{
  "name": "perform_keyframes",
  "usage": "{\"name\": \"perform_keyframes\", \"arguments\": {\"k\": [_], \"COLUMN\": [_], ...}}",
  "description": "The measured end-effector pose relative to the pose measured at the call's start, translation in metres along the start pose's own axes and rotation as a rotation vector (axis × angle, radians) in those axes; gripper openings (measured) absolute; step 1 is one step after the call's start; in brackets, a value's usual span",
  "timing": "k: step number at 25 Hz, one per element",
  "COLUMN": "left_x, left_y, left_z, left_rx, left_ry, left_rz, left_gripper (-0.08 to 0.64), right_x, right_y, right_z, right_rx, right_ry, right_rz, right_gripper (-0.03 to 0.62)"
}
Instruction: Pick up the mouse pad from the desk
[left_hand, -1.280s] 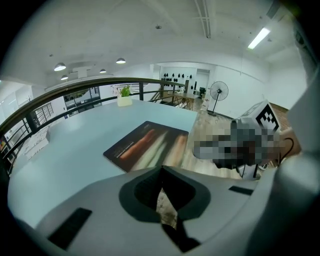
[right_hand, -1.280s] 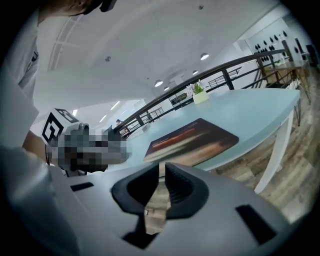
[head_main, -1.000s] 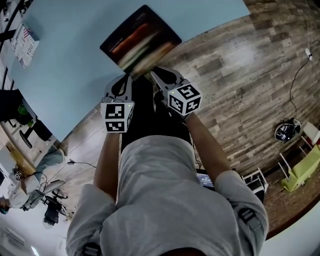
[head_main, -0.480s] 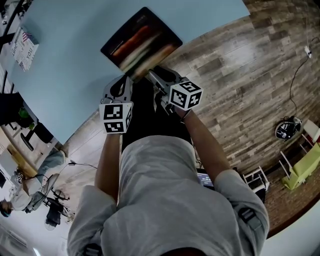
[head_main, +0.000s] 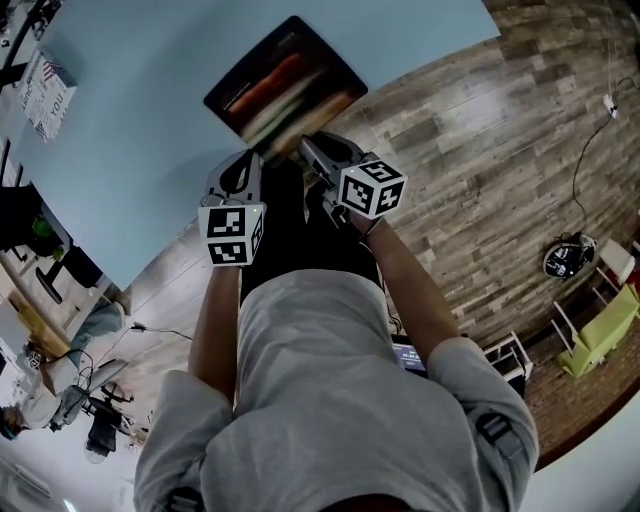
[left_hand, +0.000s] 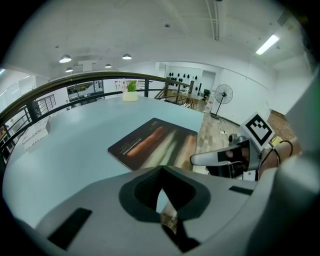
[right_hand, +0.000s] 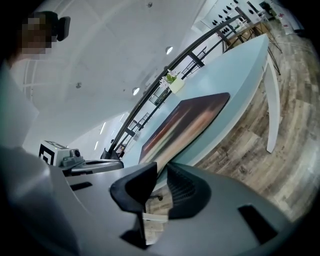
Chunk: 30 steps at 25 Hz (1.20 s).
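Note:
The mouse pad is dark with orange and pale streaks. It lies on the light blue desk, its near corner sticking out past the desk's edge. My right gripper is at that near edge, and its jaws are closing. In the right gripper view the mouse pad runs down between the jaws of the right gripper. My left gripper hovers just left of the pad by the desk edge. In the left gripper view, the left gripper has its tips together, holding nothing. The pad lies ahead of it.
Wooden floor lies right of the desk. A printed card sits at the desk's far left, and a potted plant stands at its far edge by a railing. A fan and a green chair stand further off.
The right gripper has rolled a little at the pad's near edge. The pad has shifted slightly. The left gripper has stayed where it was.

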<state>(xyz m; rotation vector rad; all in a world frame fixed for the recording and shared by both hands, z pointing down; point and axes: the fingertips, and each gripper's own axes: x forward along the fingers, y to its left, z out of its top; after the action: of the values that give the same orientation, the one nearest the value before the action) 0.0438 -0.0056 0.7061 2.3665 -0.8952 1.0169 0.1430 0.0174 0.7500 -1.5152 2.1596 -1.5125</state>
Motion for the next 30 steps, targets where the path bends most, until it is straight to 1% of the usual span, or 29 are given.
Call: {"name": "perform_keyframes", "arguments": {"k": [6, 13, 16, 30], "left_x": [0.001, -0.001, 0.000, -0.006], "left_y": [0.004, 0.008, 0.012, 0.029], "left_z": [0.003, 0.009, 0.012, 0.038], "left_rx": [-0.009, -0.014, -0.017, -0.063], "left_ry": [-0.008, -0.018, -0.024, -0.084], "left_rz": [-0.007, -0.011, -0.013, -0.006], "left_gripper": [0.012, 0.012, 0.012, 0.012], "right_x": [0.001, -0.003, -0.003, 0.003], "right_y": [0.002, 0.012, 0.020, 0.050], "right_z": [0.002, 0.012, 0.017, 0.046], "right_rx": [-0.018, -0.119, -0.143, -0.210], "right_ry": [-0.003, -0.007, -0.018, -0.021], "right_rz": [-0.006, -0.009, 0.001, 0.026], "right_gripper": [0.054, 0.030, 0.018, 0.018]}}
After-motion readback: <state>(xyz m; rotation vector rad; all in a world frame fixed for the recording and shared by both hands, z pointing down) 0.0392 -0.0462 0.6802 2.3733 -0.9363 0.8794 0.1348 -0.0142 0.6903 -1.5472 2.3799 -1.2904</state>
